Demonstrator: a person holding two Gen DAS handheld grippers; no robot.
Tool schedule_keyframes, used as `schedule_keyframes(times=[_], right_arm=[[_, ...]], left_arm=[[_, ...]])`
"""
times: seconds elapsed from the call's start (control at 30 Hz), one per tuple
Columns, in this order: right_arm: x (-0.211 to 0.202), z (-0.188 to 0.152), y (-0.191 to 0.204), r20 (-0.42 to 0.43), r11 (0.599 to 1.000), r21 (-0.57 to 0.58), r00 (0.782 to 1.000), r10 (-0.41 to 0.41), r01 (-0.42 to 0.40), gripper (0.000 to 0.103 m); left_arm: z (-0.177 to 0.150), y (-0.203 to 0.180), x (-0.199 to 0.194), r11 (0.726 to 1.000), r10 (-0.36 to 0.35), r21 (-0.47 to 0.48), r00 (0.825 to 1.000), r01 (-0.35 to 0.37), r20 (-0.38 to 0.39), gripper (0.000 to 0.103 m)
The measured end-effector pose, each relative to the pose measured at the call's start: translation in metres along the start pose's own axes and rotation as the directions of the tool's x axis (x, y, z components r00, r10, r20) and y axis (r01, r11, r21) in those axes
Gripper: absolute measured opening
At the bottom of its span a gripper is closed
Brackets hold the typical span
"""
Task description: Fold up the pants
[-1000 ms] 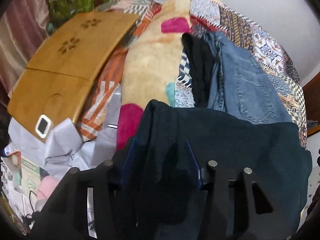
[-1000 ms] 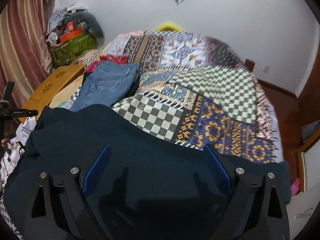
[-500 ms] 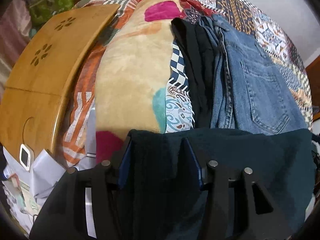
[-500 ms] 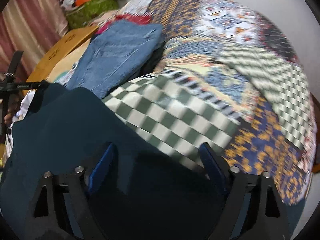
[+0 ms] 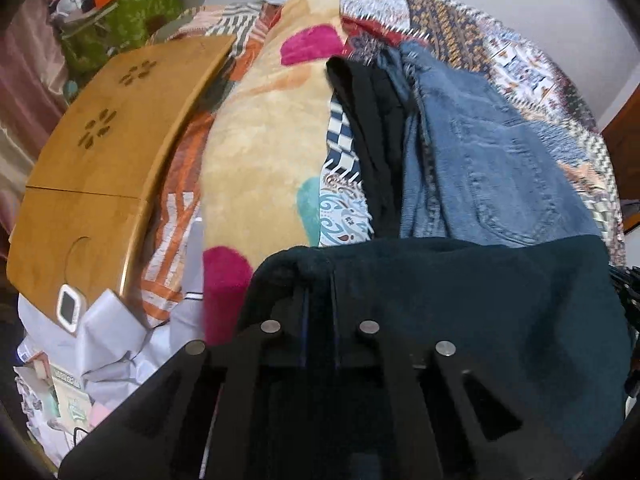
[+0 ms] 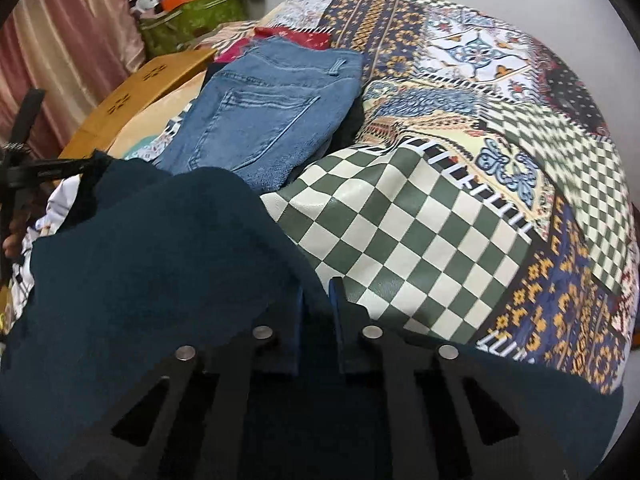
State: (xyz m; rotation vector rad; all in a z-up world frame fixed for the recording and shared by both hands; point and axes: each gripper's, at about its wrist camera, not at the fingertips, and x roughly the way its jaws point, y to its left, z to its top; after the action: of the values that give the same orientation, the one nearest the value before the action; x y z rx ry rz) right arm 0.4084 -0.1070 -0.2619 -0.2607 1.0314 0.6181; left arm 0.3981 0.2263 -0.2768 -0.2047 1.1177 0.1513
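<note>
The left tongs (image 5: pixel 320 300) and the right tongs (image 6: pixel 316 300) are each pressed together on an edge of the dark teal pants (image 6: pixel 160 272). This soft, thick garment lies spread on the patchwork bed (image 6: pixel 400 220). I judge the folding only begins. Folded jeans (image 6: pixel 272 112) of rough denim already lie behind it.

- No words or numbers can be read anywhere.
- A small green and white box (image 5: pixel 69 394), low and far to the left of the left jaws, has print on it, but it is too blurry to read.
- The black bar (image 6: pixel 48 168), far up and left of the right jaws, has tiny print, too small to read.
</note>
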Motion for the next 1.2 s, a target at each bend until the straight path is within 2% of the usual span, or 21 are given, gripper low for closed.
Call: schedule_keyframes(times=[0.13, 0.3, 0.47, 0.63, 0.87, 1.2], right_arm=[[-0.020, 0.001, 0.003, 0.047, 0.999, 0.015, 0.998, -0.029, 0.029, 0.008], [-0.070, -0.002, 0.013, 0.136, 0.998, 0.010, 0.989, -0.061, 0.060, 0.007], [-0.112, -0.018, 0.032, 0.196, 0.996, -0.009, 0.977, -0.083, 0.087, 0.008], [-0.145, -0.047, 0.046, 0.228, 0.998, -0.004, 0.972, -0.064, 0.067, 0.008], [-0.177, -0.089, 0.065, 0.261, 0.999, -0.009, 0.964, -0.043, 0.047, 0.008], [-0.184, -0.143, 0.082, 0.257, 1.000, 0.015, 0.966, -0.006, 0.003, 0.008]], left_arm=[[-0.006, 0.004, -0.039, 1.000, -0.019, -0.001, 0.998, 0.019, 0.057, 0.008], [-0.020, 0.007, -0.088, 0.999, -0.037, -0.002, 0.992, 0.037, 0.122, 0.008], [-0.052, 0.011, -0.141, 0.999, -0.038, -0.002, 0.982, 0.039, 0.187, 0.008], [-0.089, 0.015, -0.182, 0.999, -0.032, 0.016, 0.971, 0.029, 0.238, 0.008], [-0.142, 0.021, -0.209, 0.999, -0.031, 0.001, 0.970, 0.032, 0.242, 0.008], [-0.202, 0.032, -0.209, 0.999, -0.031, -0.018, 0.979, 0.035, 0.201, 0.008]])
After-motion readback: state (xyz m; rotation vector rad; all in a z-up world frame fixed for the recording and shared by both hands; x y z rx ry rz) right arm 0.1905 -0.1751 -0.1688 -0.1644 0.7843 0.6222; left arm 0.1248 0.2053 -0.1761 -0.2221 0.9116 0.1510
